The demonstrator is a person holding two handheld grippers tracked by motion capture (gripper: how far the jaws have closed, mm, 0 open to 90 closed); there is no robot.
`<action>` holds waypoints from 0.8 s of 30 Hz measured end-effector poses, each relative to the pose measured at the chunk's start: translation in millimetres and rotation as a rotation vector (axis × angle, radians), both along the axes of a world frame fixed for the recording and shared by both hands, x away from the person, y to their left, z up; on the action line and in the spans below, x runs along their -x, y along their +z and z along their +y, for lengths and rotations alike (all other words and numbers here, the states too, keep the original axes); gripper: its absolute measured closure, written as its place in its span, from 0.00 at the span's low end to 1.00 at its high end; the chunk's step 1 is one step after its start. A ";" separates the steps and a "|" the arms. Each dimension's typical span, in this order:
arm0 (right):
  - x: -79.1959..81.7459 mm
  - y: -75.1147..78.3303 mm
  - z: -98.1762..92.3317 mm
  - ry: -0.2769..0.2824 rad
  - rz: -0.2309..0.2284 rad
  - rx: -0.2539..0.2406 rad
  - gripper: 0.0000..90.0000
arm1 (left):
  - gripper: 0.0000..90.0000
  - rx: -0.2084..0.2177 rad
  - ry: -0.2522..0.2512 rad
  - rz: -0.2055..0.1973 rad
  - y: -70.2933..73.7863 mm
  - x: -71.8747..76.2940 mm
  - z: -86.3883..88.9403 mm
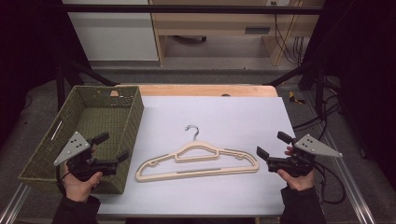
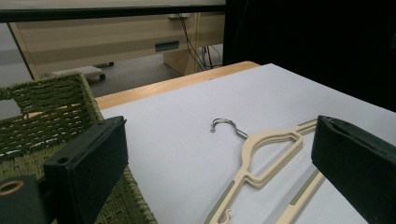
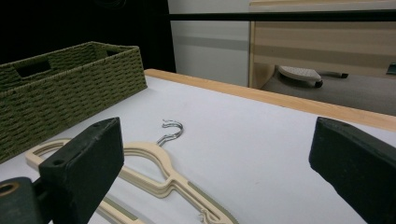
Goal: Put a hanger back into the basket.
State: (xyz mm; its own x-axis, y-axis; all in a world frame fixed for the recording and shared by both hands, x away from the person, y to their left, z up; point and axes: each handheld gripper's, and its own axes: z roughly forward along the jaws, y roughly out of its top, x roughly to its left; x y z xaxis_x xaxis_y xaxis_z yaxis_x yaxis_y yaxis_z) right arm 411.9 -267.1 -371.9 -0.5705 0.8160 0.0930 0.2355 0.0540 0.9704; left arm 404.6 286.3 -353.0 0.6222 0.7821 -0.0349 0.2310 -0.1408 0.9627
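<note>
A cream plastic hanger with a metal hook lies flat on the white table sheet, near its front middle. It looks like more than one hanger stacked. My left gripper hovers open over the right front corner of the green woven basket, left of the hanger, jaws empty. My right gripper is open and empty just off the hanger's right tip. The hanger lies ahead of the left gripper. In the right gripper view the hanger lies ahead of the right gripper.
The basket sits at the table's left and looks empty. A wooden table edge runs along the back. Metal frame rails flank the table. Cables hang at the right. Wooden furniture stands beyond.
</note>
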 end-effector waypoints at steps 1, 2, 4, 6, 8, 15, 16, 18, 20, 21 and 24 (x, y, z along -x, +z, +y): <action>-0.1 0.1 -0.3 0.005 -0.001 0.002 0.04 | 0.04 -0.005 -0.004 0.001 -0.1 -0.3 -1.3; -0.2 0.2 -0.4 0.005 -0.001 0.003 0.04 | 0.04 -0.010 -0.007 0.002 -0.3 -0.6 -2.5; -0.3 0.1 -0.2 0.006 0.000 0.001 0.04 | 0.04 -0.008 -0.010 0.006 -0.9 -0.8 -4.0; -0.4 0.2 0.5 0.005 -0.001 -0.001 0.04 | 0.04 -0.016 -0.022 0.015 -2.1 -1.8 -7.9; -0.4 0.4 0.9 0.006 -0.001 -0.001 0.04 | 0.04 -0.024 -0.027 0.018 -2.2 -2.3 -9.3; -0.5 1.2 5.6 0.030 0.003 0.012 0.04 | 0.04 -0.056 -0.061 0.041 -2.8 -6.8 -23.7; -0.8 1.0 5.6 0.031 0.001 0.014 0.04 | 0.04 -0.074 -0.069 0.045 -2.8 -8.7 -28.7; -1.0 0.7 6.3 0.032 0.003 0.017 0.05 | 0.04 -0.084 -0.080 0.049 -1.7 -10.7 -34.5; -1.1 0.6 6.9 0.035 0.005 0.014 0.05 | 0.05 -0.098 -0.083 0.055 -1.0 -13.2 -41.4; -1.1 0.6 6.9 0.035 0.005 0.014 0.05 | 0.05 -0.098 -0.083 0.055 -1.0 -13.2 -41.4; -2.7 -0.8 8.9 0.040 0.008 0.024 0.05 | 0.06 -0.127 -0.111 0.076 -4.2 -19.6 -57.6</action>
